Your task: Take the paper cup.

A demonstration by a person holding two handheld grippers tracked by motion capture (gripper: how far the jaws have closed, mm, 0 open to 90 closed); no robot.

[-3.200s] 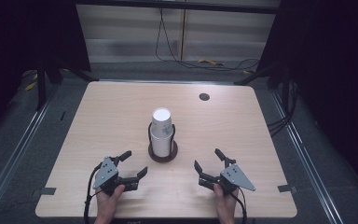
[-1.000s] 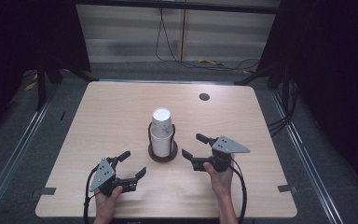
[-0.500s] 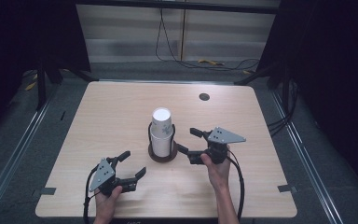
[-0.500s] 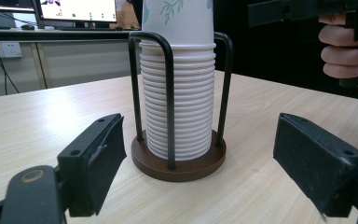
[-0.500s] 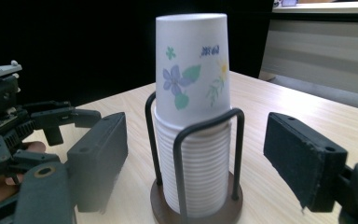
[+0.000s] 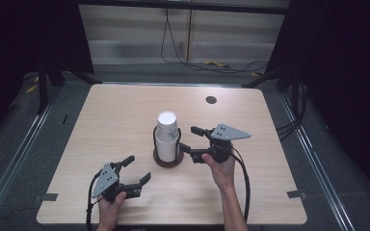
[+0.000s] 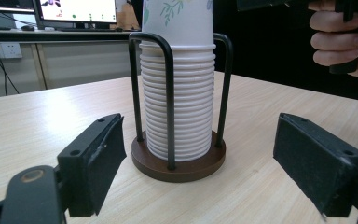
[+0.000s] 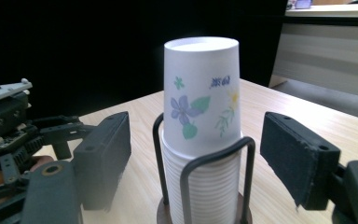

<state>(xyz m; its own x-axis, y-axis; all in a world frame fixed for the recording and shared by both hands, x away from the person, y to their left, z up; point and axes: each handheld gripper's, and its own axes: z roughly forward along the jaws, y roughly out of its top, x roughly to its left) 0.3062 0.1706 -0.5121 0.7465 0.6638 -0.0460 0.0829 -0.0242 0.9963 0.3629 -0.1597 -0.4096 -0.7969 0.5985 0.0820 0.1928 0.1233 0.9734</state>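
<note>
Cups [image 8: 200, 93]: ribbed white paper, floral | holder [image 7: 179, 163]: black wire, round wooden base

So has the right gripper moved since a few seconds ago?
Yes. The right gripper moved from the table's near edge up beside the cup stack, its fingers closing in.

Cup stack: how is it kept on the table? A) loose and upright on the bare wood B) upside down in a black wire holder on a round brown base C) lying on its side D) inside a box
B: the cup stack sits bottoms-up inside the wire holder, whose round brown base rests on the table.
</note>
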